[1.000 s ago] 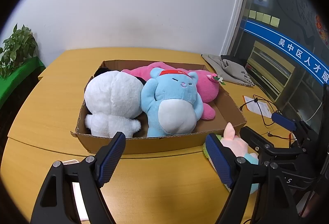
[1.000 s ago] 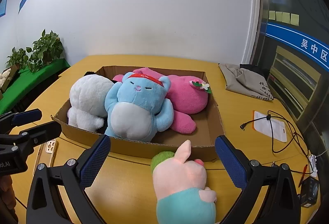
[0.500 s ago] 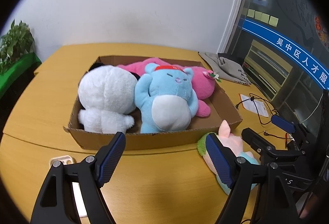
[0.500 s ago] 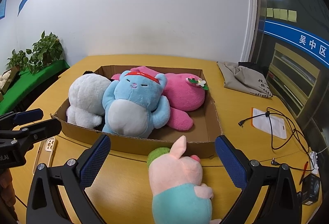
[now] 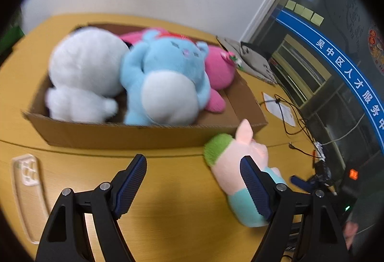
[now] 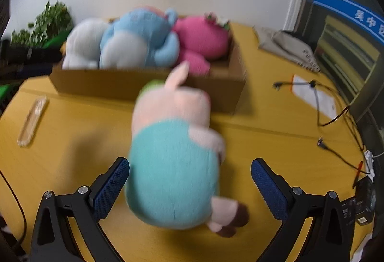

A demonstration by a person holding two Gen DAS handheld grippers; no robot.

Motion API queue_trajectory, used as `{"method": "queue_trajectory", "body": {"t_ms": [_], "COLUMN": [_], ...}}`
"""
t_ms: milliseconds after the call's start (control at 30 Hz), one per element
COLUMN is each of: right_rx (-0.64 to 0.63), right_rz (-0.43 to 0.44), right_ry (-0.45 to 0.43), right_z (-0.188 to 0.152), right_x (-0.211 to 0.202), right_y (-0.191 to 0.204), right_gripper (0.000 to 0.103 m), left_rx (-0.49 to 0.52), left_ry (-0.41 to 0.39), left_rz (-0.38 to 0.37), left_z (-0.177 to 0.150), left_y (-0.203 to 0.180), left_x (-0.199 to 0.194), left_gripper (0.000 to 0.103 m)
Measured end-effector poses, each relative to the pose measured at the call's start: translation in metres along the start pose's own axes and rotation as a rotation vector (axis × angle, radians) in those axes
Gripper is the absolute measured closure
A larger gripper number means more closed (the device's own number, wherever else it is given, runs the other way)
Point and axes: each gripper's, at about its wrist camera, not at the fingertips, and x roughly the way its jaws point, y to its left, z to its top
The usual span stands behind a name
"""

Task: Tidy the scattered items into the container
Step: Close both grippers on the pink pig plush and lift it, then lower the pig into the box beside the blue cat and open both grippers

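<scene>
While lying on the table (image 6: 60, 166) just outside the near right corner of the cardboard box (image 6: 144, 86), head toward the box wall, awaits pickup: pig plush (image 6: 172, 154), pink with a teal body. Looks light, soft and squashy, likely to sag at head and legs, so best pinched across the plump teal middle. Right gripper (image 6: 189, 180) spread wide and empty, straddling that teal body, left pad close to the fabric, right pad clear. Left gripper (image 5: 193, 180) likewise released, over bare tabletop beside the toy. Box already crowded with white plush (image 5: 84, 74), blue plush (image 5: 165, 84) and pink plush (image 5: 218, 67); open room only at its near right corner. Clear phone case (image 6: 32, 121) toward the table's left edge, cables (image 6: 321, 103) toward its right edge.
</scene>
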Motion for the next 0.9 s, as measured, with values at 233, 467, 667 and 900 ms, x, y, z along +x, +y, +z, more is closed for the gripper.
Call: {"method": "queue_trajectory", "body": {"t_ms": [233,467,667,900], "right_rx": [0.03,0.111,0.138,0.176], "right_rz": [0.184,0.253,0.273,0.309], "right_ry": [0.012,0.003,-0.016,-0.075], "right_z": [-0.014,-0.023,-0.029,-0.027], "right_x": [0.008,0.0,-0.004,-0.021], "right_y": [-0.003,-0.01,-0.004,0.0], "right_gripper": [0.028,0.033,0.036,0.04], "left_rx": [-0.049,-0.108,-0.119,-0.024], "left_ry": [0.093,0.166,0.2,0.164], "left_rz": [-0.085,-0.261,-0.306,-0.267], "left_z": [-0.006,-0.009,-0.012,0.008], "left_y": [-0.003,-0.019,-0.027,-0.043], "left_x": [0.058,0.101,0.111,0.073], "left_gripper": [0.023,0.023,0.035,0.053]}}
